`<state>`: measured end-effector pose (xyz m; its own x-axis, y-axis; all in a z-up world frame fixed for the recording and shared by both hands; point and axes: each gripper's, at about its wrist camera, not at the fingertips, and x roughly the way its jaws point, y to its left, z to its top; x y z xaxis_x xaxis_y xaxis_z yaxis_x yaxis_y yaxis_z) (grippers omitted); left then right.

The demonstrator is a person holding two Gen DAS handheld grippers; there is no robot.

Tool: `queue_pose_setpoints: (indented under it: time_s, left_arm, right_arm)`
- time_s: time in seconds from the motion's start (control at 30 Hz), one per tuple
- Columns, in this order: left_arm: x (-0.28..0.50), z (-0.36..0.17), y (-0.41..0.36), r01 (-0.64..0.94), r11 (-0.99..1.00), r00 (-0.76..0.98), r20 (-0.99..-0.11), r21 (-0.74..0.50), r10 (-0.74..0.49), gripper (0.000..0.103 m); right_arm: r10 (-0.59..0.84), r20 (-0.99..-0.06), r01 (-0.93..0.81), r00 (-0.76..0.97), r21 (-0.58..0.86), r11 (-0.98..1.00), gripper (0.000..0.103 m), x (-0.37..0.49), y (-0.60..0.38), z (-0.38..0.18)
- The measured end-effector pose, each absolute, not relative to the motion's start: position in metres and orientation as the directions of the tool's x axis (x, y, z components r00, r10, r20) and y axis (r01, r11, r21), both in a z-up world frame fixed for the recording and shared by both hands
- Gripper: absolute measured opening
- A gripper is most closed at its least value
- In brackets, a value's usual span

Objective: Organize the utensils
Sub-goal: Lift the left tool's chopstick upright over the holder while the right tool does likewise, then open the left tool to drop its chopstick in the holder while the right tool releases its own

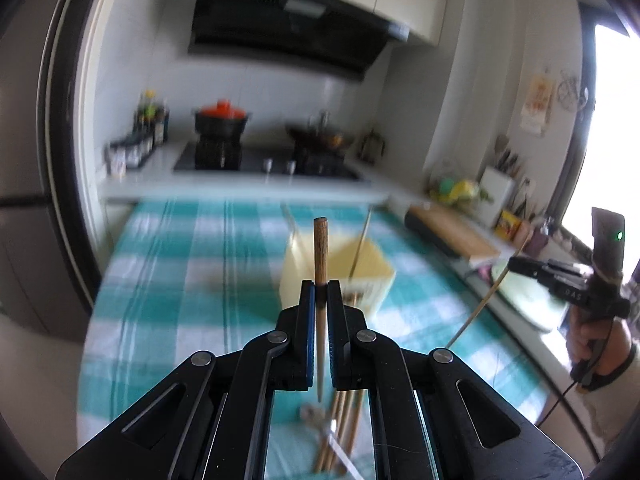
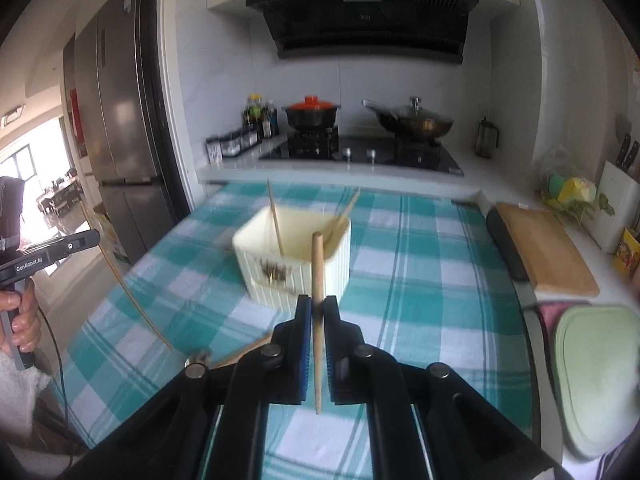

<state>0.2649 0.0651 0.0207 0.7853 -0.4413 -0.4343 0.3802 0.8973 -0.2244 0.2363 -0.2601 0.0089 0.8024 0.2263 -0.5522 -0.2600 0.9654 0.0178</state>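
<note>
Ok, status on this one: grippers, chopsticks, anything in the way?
Left gripper shut on dark chopstick. Right gripper shut on light chopstick. Cream holder ahead, some sticks already in. Loose chopsticks on the cloth; path clear.

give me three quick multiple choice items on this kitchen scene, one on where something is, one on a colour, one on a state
1. Where does the cream utensil holder stand?
A. on the checked tablecloth
B. on the stove
C. on the cutting board

2. What colour is the lid of the black pot?
A. green
B. orange-red
C. white

3. What is the right gripper doing?
A. open, holding nothing
B. shut on a spoon
C. shut on a chopstick

Answers: 1 A, teal-and-white cloth surrounds the holder's base. 2 B, an orange-red lid tops the pot. 3 C, the jaws clamp a wooden chopstick that sticks up between them.
</note>
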Motion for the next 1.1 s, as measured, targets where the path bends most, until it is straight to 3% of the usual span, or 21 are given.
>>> queue_pose_setpoints:
  time_s: [0.2, 0.33, 0.4, 0.57, 0.7, 0.73, 0.77, 0.8, 0.83, 0.87, 1.1]
  left_arm:
    - [0.31, 0.084, 0.044, 0.365, 0.906, 0.873, -0.259, -0.215, -0.413, 0.004]
    - [0.361, 0.083, 0.017, 0.336, 0.921, 0.882, -0.276, -0.195, -0.381, 0.004]
    - [0.394, 0.066, 0.005, 0.33, 0.918, 0.851, -0.351, -0.22, -0.391, 0.004]
    - [0.454, 0.003, -0.019, 0.319, 0.911, 0.726, -0.549, -0.263, -0.413, 0.004]
    - [0.476, -0.033, -0.032, 0.308, 0.911, 0.652, -0.636, -0.275, -0.412, 0.005]
    - [0.478, -0.038, -0.034, 0.296, 0.915, 0.644, -0.651, -0.274, -0.403, 0.009]
    - [0.48, -0.042, -0.036, 0.286, 0.917, 0.636, -0.661, -0.276, -0.398, 0.024]
    - [0.48, -0.044, -0.034, 0.276, 0.917, 0.629, -0.668, -0.287, -0.398, 0.036]
    - [0.476, -0.044, -0.031, 0.273, 0.916, 0.631, -0.664, -0.294, -0.401, 0.054]
    - [0.471, -0.042, -0.028, 0.274, 0.916, 0.638, -0.657, -0.293, -0.401, 0.063]
    - [0.406, -0.052, 0.01, 0.283, 0.941, 0.606, -0.726, -0.185, -0.325, 0.081]
  right_arm:
    - [0.247, -0.36, -0.269, 0.899, -0.011, 0.963, 0.006, 0.272, -0.242, 0.071]
    - [0.266, -0.304, -0.279, 0.915, 0.002, 0.96, 0.007, 0.316, -0.229, 0.078]
    - [0.27, -0.33, -0.28, 0.905, 0.016, 0.96, 0.006, 0.342, -0.224, 0.067]
    - [0.286, -0.552, -0.298, 0.783, 0.07, 0.952, 0.006, 0.418, -0.21, 0.01]
    - [0.284, -0.663, -0.295, 0.692, 0.099, 0.95, 0.007, 0.456, -0.201, -0.028]
    - [0.295, -0.672, -0.296, 0.679, 0.117, 0.948, 0.009, 0.462, -0.199, -0.034]
    - [0.307, -0.676, -0.299, 0.67, 0.133, 0.945, 0.011, 0.466, -0.197, -0.039]
    - [0.311, -0.677, -0.295, 0.667, 0.144, 0.945, 0.027, 0.469, -0.196, -0.041]
    - [0.309, -0.667, -0.284, 0.678, 0.15, 0.947, 0.036, 0.466, -0.197, -0.041]
    - [0.31, -0.651, -0.277, 0.693, 0.156, 0.948, 0.05, 0.463, -0.2, -0.04]
    - [0.273, -0.641, -0.261, 0.717, 0.117, 0.958, 0.052, 0.4, -0.226, -0.031]
